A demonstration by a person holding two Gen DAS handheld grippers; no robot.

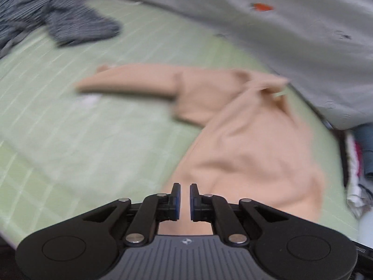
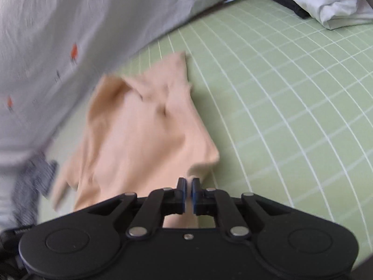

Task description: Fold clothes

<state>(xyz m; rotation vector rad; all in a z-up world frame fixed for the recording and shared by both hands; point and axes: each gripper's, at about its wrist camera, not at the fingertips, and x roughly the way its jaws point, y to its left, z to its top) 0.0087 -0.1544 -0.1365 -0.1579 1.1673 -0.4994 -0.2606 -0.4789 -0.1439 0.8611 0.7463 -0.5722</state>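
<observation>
My left gripper (image 1: 184,201) pinched nearly closed on bottom edge of peach shirt (image 1: 251,144), I think; view blurry. My right gripper (image 2: 188,194) pinched on same shirt's other bottom corner (image 2: 149,130). Two holds keep hem straight for folding. Shirt stretches away ahead of both grippers on green checked mat (image 2: 279,98). One sleeve sticks out far left. Beyond: stripy dark cloth (image 1: 63,23), grey blanket (image 1: 291,35), waiting pile (image 2: 326,2) far right.

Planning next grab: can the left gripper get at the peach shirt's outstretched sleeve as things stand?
Probably yes. The sleeve lies flat on the green grid mat, nothing over it, but the left gripper looks shut on the peach shirt hem and must release first.
</observation>
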